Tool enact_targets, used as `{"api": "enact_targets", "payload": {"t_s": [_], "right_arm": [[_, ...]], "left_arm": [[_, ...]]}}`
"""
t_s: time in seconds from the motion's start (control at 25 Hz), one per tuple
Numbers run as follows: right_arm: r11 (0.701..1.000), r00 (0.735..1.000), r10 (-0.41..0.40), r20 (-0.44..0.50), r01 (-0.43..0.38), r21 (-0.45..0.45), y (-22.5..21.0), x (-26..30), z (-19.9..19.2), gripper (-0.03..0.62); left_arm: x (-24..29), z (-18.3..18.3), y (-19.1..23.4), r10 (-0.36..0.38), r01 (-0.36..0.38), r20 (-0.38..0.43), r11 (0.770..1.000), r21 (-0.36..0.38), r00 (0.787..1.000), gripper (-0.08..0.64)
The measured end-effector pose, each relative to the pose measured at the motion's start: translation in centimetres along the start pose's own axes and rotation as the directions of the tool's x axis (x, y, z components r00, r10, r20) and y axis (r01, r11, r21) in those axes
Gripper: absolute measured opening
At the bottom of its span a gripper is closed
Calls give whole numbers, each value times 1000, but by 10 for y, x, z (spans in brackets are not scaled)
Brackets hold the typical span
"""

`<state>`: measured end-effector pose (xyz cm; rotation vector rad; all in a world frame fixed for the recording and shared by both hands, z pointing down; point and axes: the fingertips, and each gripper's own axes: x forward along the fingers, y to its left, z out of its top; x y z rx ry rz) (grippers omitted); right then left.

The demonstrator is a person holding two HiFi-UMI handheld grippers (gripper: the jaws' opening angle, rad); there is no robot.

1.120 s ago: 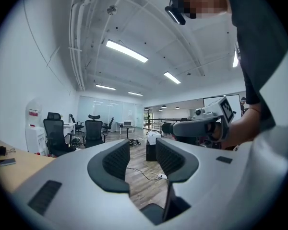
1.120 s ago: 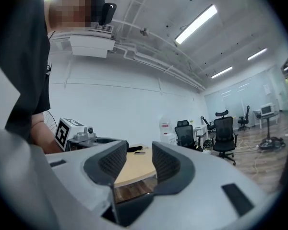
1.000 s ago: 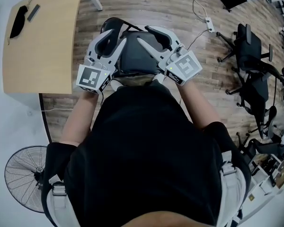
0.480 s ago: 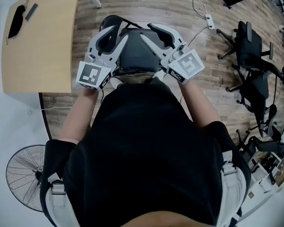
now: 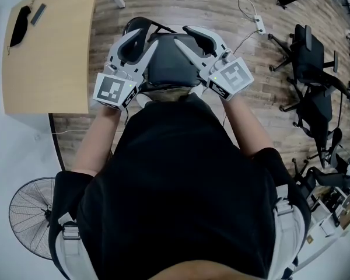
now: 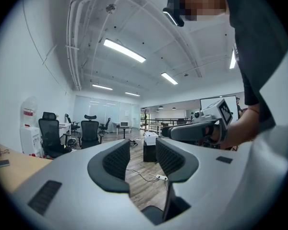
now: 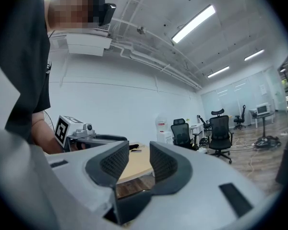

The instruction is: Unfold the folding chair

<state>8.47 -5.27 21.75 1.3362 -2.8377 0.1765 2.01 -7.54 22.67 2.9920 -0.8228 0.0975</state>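
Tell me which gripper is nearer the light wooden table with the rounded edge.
Left. The left gripper is close beside the light wooden table, just off its edge. The right gripper is farther away, on the other side of the dark folding chair.

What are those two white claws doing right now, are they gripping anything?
Left white two-jaw gripper: open, holding nothing.
Right white two-jaw gripper: open, holding nothing.

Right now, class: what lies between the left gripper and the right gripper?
The dark panel of the folding chair lies between the left gripper and right gripper; the head view shows it.
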Motion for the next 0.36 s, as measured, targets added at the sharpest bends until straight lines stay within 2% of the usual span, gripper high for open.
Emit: {"api": "enact_targets", "payload": {"t_s": [0.36], "right_arm": [[1000,1000,2,-5,-2,3,3,-13,-5,137]], "left_arm": [[-2,-7,-10,13,-13,-23,1000,8,1000,164]]}}
